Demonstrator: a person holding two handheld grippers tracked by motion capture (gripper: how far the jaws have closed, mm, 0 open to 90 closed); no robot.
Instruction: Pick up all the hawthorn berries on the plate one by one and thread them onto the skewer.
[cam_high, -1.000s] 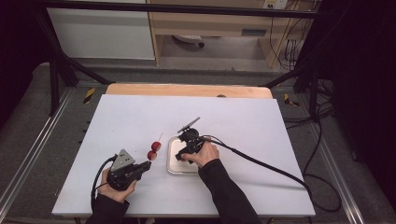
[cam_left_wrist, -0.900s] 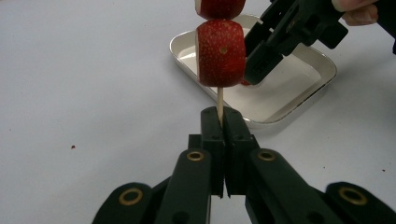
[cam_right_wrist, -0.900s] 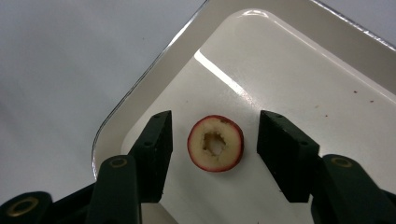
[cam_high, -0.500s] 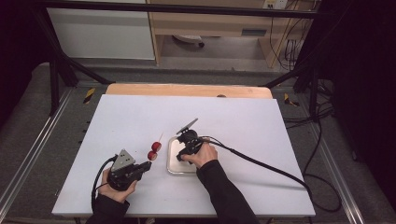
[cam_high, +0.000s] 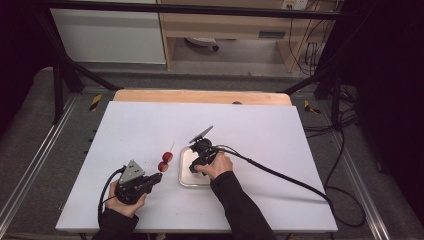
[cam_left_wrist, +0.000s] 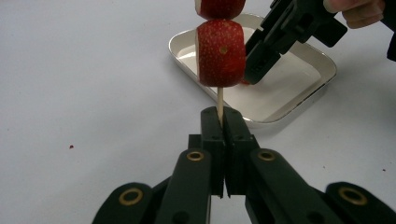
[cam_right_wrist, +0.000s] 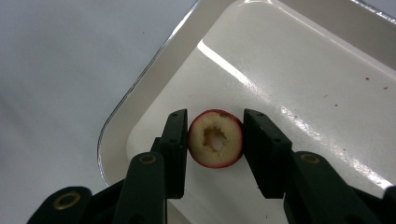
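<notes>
Clamped tight in my left gripper (cam_left_wrist: 219, 122) is a thin wooden skewer (cam_left_wrist: 219, 101), its near end pinched between the two black jaws, which stand pressed together with just the stick between them. On that skewer sit two red strawberry pieces (cam_left_wrist: 220, 52), one above the other, held up over the white table (cam_high: 140, 130) just left of the shallow, rounded-corner metal tray (cam_high: 186, 155). From the high view, my left gripper (cam_high: 156, 177) lies near the table's near-left part, pointing toward the tray, and the skewered fruit (cam_high: 165, 161) hangs between it and the tray's left rim. My right gripper (cam_right_wrist: 215, 140) is lowered into the tray (cam_right_wrist: 140, 88), near its left side, and its jaws have just been closing around a round red strawberry slice with a pale hollow centre (cam_right_wrist: 215, 138) that lies on the tray floor. Its left jaw seems to touch the slice; beside the right jaw I see a thin gap, so I cannot call it a firm grip. In the left gripper view, that right gripper (cam_left_wrist: 261, 65) dips into the tray (cam_left_wrist: 322, 63) just behind the skewered fruit.
</notes>
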